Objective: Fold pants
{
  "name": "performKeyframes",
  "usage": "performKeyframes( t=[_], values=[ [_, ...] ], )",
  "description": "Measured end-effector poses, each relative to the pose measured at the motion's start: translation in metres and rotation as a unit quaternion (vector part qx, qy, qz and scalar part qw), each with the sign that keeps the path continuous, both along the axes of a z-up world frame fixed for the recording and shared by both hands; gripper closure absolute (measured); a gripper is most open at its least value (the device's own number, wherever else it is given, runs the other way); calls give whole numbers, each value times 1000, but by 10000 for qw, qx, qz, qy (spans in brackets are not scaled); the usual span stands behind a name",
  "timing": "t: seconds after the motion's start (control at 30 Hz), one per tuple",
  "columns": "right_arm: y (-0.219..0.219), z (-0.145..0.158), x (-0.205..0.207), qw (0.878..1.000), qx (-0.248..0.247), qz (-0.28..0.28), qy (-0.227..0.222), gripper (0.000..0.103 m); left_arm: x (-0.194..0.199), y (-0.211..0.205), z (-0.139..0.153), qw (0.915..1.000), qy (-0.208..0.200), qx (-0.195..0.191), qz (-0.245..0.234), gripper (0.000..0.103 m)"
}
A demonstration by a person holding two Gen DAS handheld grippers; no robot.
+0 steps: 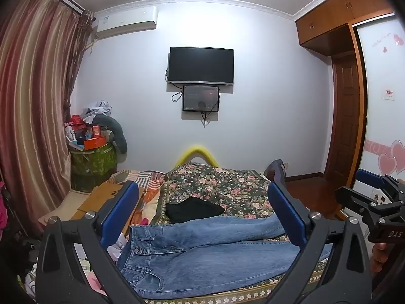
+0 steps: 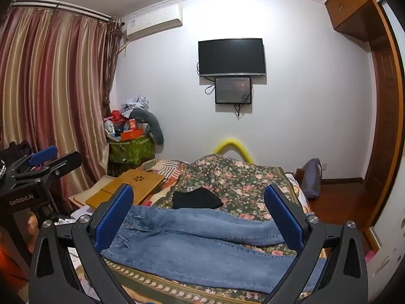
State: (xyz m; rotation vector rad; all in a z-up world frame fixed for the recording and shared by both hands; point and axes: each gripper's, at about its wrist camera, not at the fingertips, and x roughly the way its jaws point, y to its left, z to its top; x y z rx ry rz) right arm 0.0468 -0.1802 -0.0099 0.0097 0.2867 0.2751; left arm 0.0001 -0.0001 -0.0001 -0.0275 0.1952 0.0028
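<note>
Blue jeans [image 1: 202,250] lie spread flat across the near end of the floral bed cover [image 1: 222,185], waistband to the left, legs running right. They also show in the right wrist view [image 2: 202,240]. My left gripper [image 1: 201,206] is open and empty, held above the jeans near the waistband. My right gripper [image 2: 198,207] is open and empty, held above the legs. The right gripper shows at the right edge of the left wrist view [image 1: 364,187], and the left gripper at the left edge of the right wrist view [image 2: 50,159].
A folded black garment [image 1: 193,209] lies on the bed just beyond the jeans. A wooden lap tray [image 2: 126,187] sits left of the bed. A green bin [image 1: 92,162] piled with clutter stands by the curtain. A grey bag [image 2: 312,177] hangs at the bed's right.
</note>
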Motion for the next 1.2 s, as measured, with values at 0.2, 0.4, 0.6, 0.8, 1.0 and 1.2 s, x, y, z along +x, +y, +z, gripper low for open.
performKeyframes(
  t=[0.2,0.4,0.6,0.8,1.0,1.2],
  values=[
    [1,0,0,10000,-16,-8,-5,0,2,-2,-3,10000,43,59,-1,0],
    [0,0,2,10000,-32,-7,4,0,7,1,-5,10000,48,-1,11,0],
    [3,0,-1,10000,-50,-17,9,0,5,-1,-3,10000,29,24,12,0],
    [4,3,-1,10000,-63,-14,4,0,6,-2,-4,10000,41,22,21,0],
    [3,3,1,10000,-71,-15,1,0,8,-3,-4,10000,54,22,30,0],
    [3,1,3,10000,-74,-15,16,0,10,-3,-5,10000,70,21,48,0]
  ],
)
